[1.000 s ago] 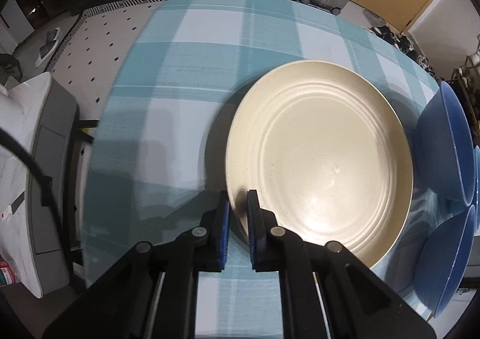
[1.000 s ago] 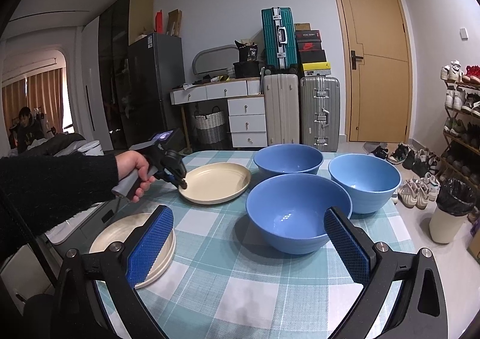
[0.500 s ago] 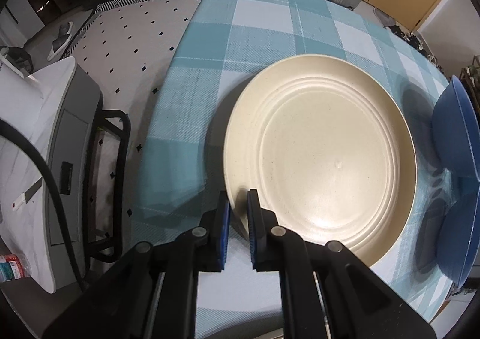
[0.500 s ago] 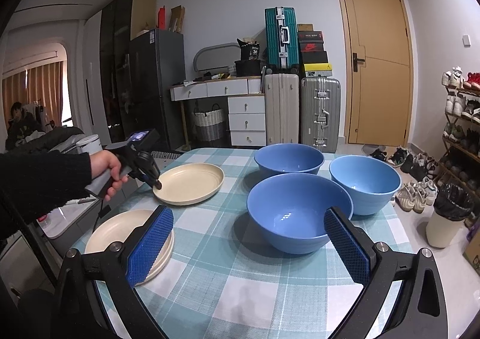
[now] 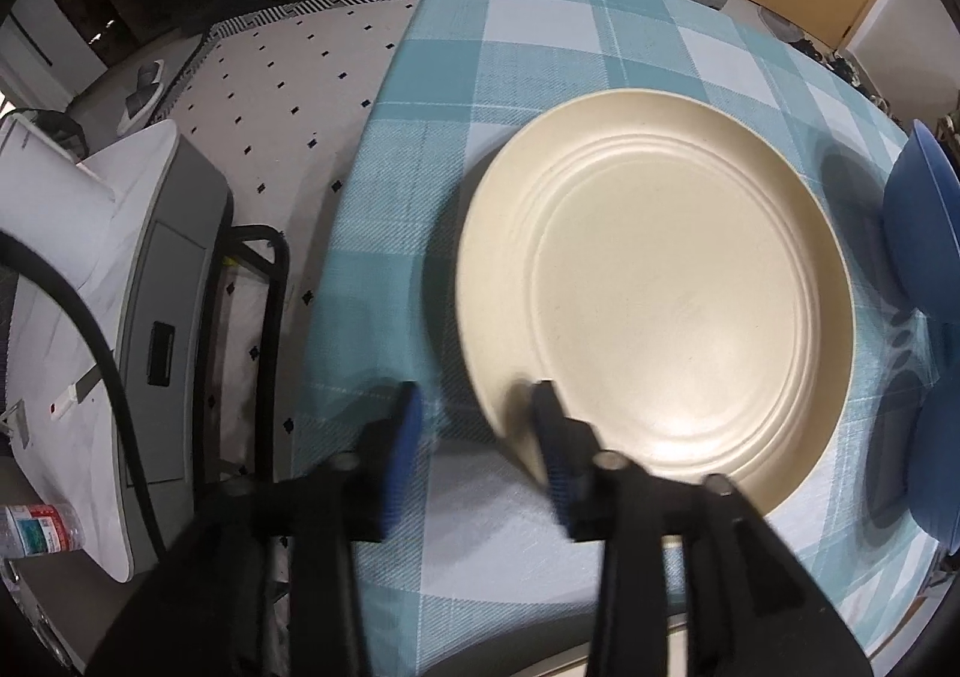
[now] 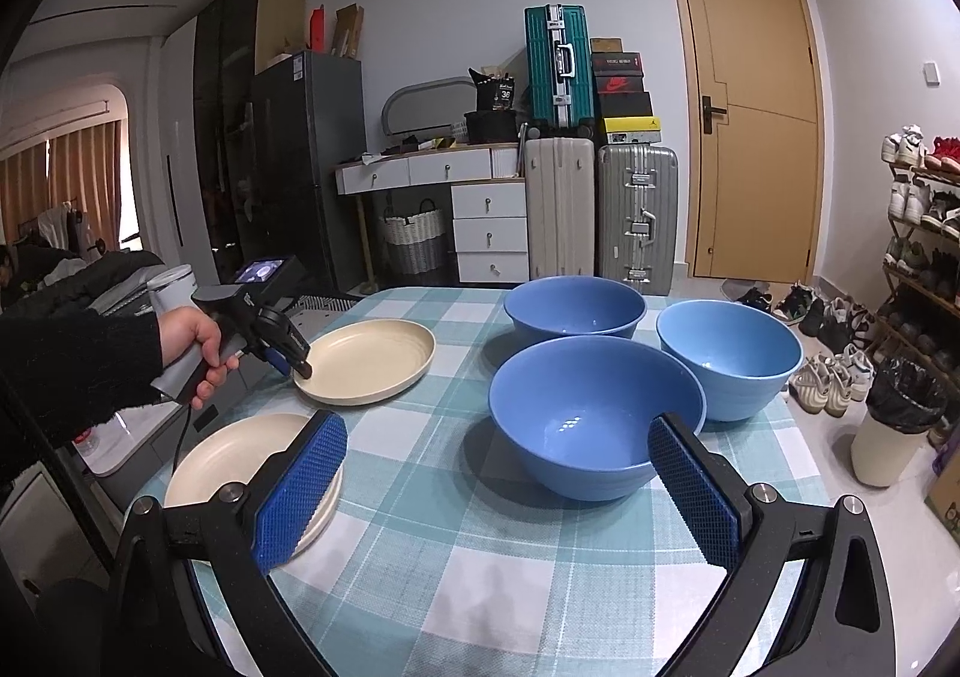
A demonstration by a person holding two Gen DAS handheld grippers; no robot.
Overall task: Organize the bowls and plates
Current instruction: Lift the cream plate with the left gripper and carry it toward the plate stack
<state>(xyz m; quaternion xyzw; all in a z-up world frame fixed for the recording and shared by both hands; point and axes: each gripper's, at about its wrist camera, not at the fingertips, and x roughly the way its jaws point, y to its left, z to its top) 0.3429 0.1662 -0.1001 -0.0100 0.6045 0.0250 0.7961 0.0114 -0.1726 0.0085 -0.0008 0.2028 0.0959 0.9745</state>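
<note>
The left claw [image 5: 474, 437] points steeply down at the near rim of a cream plate [image 5: 660, 305]. Its jaws are opening, with the rim between the blue ribbed pads [image 5: 403, 437] but no longer pinched. The plate is round and matte, with shallow raised rings inside its rim, and lies flat near the left edge of the worktop [image 5: 540, 53], which is covered in a woven teal-and-white check cloth. In the right wrist view a hand [image 6: 198, 347] in a dark knitted sleeve holds this claw by its grey grip.

The right claw [image 6: 489, 485] hovers with its jaws spread wide and nothing between them; its pads [image 6: 300, 491] are blue with a fine diamond grid. Under its left finger lies a stack of cream plates [image 6: 234, 455] at the near left corner of the worktop, apart from the single plate farther back. Three smooth, glossy blue bowls [image 6: 594, 425] stand close together on the right half, the nearest one just ahead of the claw, two behind it side by side.

Beyond the worktop stand hard ribbed suitcases [image 6: 636, 215], a white set of drawers [image 6: 489, 233] and a woven basket [image 6: 414, 239].
</note>
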